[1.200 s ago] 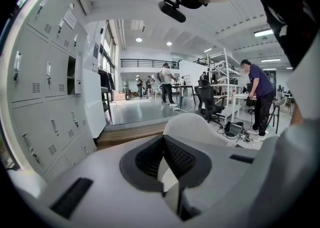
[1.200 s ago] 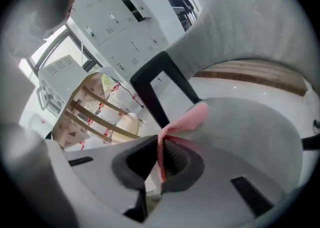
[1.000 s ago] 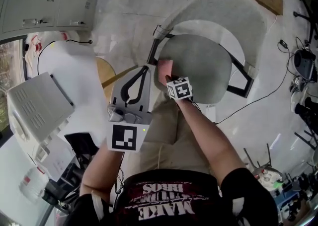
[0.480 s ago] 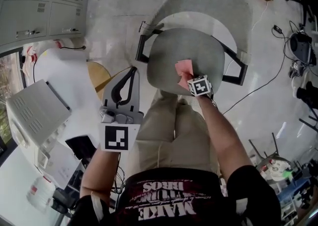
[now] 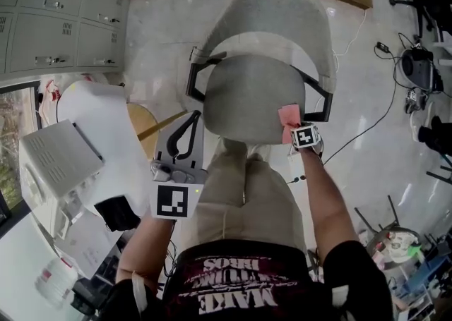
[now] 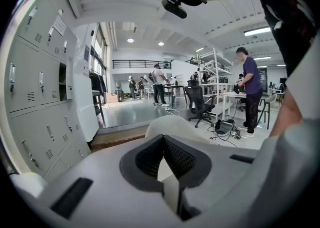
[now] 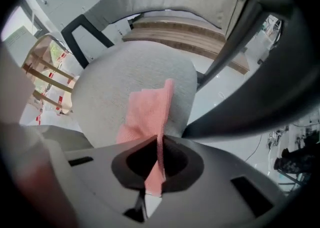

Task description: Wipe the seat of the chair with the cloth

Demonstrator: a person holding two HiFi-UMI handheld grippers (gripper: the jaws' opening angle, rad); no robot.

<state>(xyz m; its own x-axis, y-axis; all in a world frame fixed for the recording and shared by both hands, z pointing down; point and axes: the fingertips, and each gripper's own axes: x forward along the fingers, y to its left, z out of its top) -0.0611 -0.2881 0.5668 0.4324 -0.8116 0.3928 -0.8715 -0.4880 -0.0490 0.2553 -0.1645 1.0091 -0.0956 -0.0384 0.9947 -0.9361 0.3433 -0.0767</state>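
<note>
Pale polished floor [image 5: 162, 30] all round, and the grey seat [image 5: 251, 97] of the chair sits dead centre. Right claw [image 7: 159, 146] is clamped on the pink cloth [image 5: 289, 116], pinching it by 1 edge, so the rest flops forward in a fold. The cloth lies right out at the seat's front right corner, just beside the black armrest [image 5: 329, 104]. Left claw [image 6: 163, 144] hangs off the seat's left side, its jaws together on nothing, so it is no help steadying anything.

Now the dangers. 1: that cloth is at the very rim, so a push further right probably takes it off the seat or hooks it on the armrest. 2: the grip is thin, on an edge only, and the seat looks like coarse fabric, so a hard drag could tug the cloth out of the jaws. 3: bunched like that, it likely wipes only a narrow strip, and wide stretches of seat could be missed.
</note>
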